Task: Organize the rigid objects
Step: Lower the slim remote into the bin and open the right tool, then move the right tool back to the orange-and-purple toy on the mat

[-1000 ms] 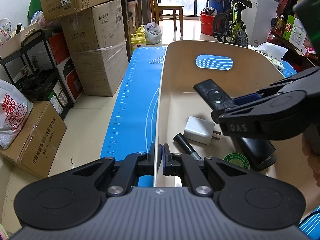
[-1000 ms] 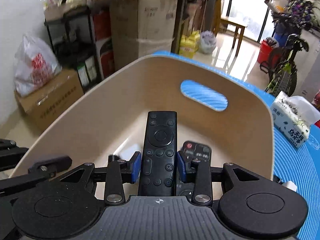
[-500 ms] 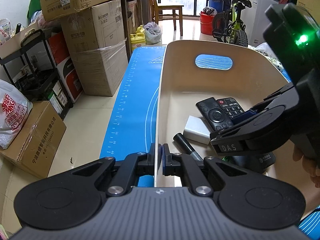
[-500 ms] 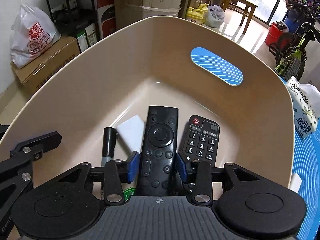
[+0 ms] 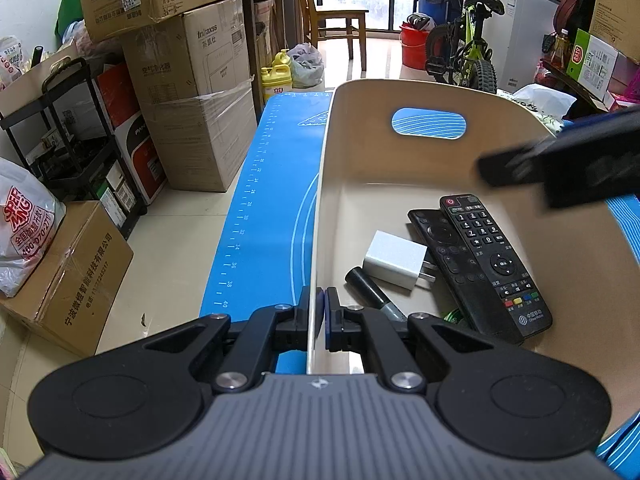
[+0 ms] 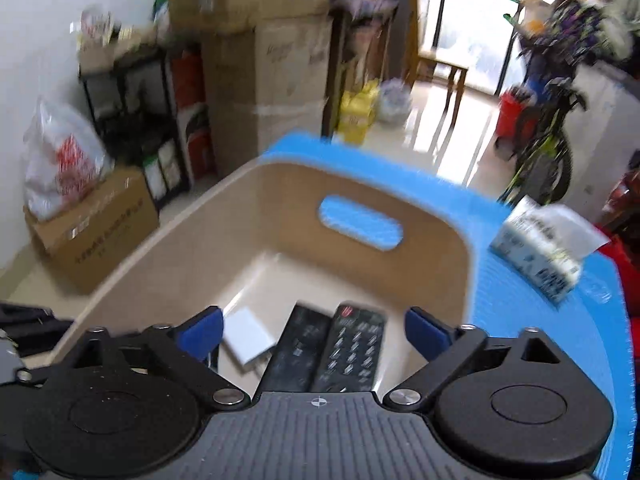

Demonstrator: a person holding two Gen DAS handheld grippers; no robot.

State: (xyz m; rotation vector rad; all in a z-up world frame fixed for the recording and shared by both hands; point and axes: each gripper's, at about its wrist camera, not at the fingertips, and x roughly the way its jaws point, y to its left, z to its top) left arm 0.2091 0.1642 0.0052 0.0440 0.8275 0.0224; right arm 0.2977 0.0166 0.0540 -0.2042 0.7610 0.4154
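A beige bin [image 5: 420,92] stands on a blue mat [image 5: 272,200]. In it lie a slim black remote [image 5: 434,236], a numbered black remote [image 5: 492,260], a white charger [image 5: 394,259] and a black marker [image 5: 370,290]. My left gripper [image 5: 316,314] is shut on the bin's near left wall. My right gripper [image 6: 314,330] is open and empty above the bin, over both remotes [image 6: 332,354]; it also shows blurred in the left wrist view [image 5: 568,160].
Stacked cardboard boxes [image 5: 188,80] and a black shelf [image 5: 76,148] stand left of the table. A tissue pack [image 6: 548,252] lies on the mat right of the bin. A bicycle [image 5: 464,56] and chair [image 5: 336,20] stand far back.
My right gripper lowered the slim remote into the bin, opened and let it go, then rose and drew back. The remote now lies beside the numbered one. My left gripper has not moved.
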